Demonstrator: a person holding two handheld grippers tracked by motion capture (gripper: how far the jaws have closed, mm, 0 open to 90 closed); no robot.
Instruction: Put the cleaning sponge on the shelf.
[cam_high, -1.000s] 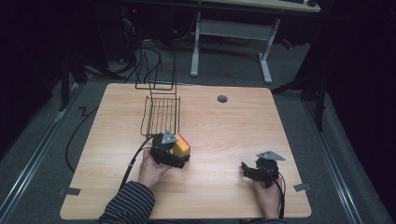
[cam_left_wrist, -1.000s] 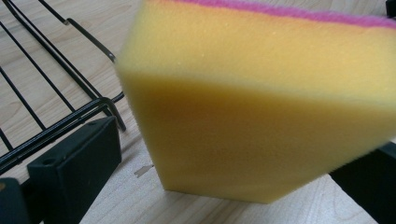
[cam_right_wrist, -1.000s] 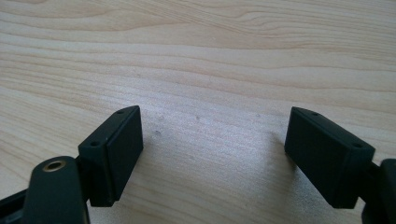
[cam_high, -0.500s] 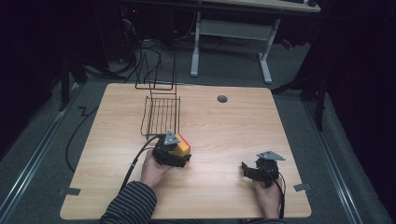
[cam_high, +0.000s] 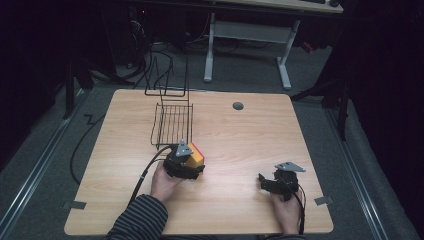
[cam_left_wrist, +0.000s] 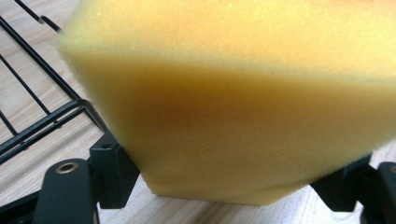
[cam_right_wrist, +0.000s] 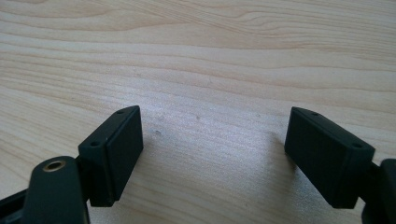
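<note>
- Left gripper (cam_high: 192, 167) pinches the sponge (cam_high: 196, 153); its jaws have just been closing, and the left gripper view has the yellow foam (cam_left_wrist: 243, 107) squeezed between both pads.
- Sponge sits on the table (cam_high: 240, 145), just in front of the near end of the wire rack (cam_high: 172, 122), near it but whether touching cannot be told.
- Step in hand, as judged: grasp made, lift not yet begun.
- Next move probably calls for a straight lift to clear the rack's front rail, then a carry over the wires; soft foam may sag or slip if the pinch sits near an edge.
- Right gripper (cam_high: 265, 182) rests low on the table, well apart from the sponge, jaws spread, with bare wood between them.
- Surface: pale wood-grain top, a round grommet (cam_high: 238, 106) near the far edge.
- Room: dim, grey floor, cables, a white desk frame (cam_high: 247, 50) behind.
</note>
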